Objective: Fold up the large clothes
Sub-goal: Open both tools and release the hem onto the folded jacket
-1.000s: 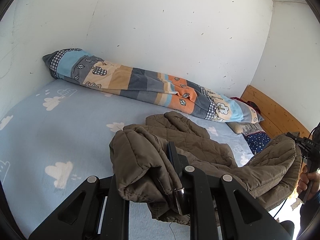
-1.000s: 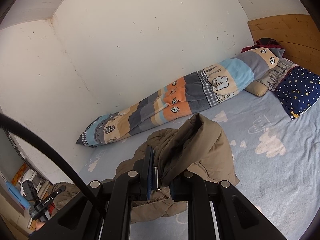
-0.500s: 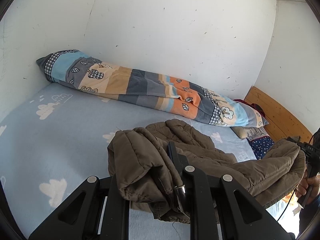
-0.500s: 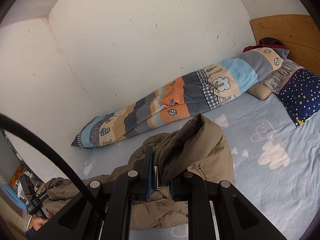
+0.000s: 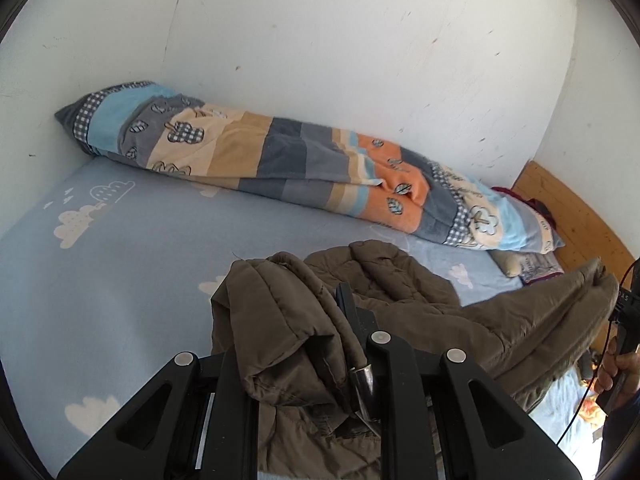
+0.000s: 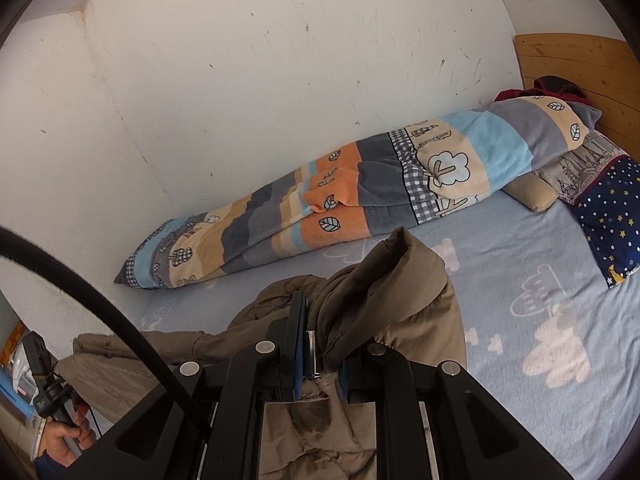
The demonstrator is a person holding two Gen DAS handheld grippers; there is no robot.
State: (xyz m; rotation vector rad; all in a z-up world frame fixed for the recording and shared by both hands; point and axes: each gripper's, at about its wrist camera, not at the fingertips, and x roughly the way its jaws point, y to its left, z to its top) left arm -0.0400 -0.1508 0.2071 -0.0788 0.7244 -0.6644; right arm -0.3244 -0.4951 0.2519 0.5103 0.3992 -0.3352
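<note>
A large brown quilted jacket [image 5: 420, 304] hangs stretched between my two grippers above the light blue bed. My left gripper [image 5: 316, 320] is shut on one bunched end of it. My right gripper [image 6: 324, 332] is shut on the other bunched end [image 6: 392, 288]. In the left wrist view the right gripper shows at the far right edge [image 5: 624, 312], holding the jacket's corner. In the right wrist view the left gripper [image 6: 52, 392] shows at the lower left with fabric [image 6: 120, 360] running to it. The jacket's middle sags toward the sheet.
A rolled patchwork blanket [image 5: 300, 168] lies along the white wall; it also shows in the right wrist view [image 6: 360, 192]. A starry navy pillow [image 6: 612, 216] and a beige pillow [image 6: 532, 192] sit by the wooden headboard [image 6: 580, 60]. The cloud-print sheet [image 5: 100, 260] covers the bed.
Both grippers have lifted and moved forward over the bed with the jacket still held. The jacket hangs higher and more stretched between them.
</note>
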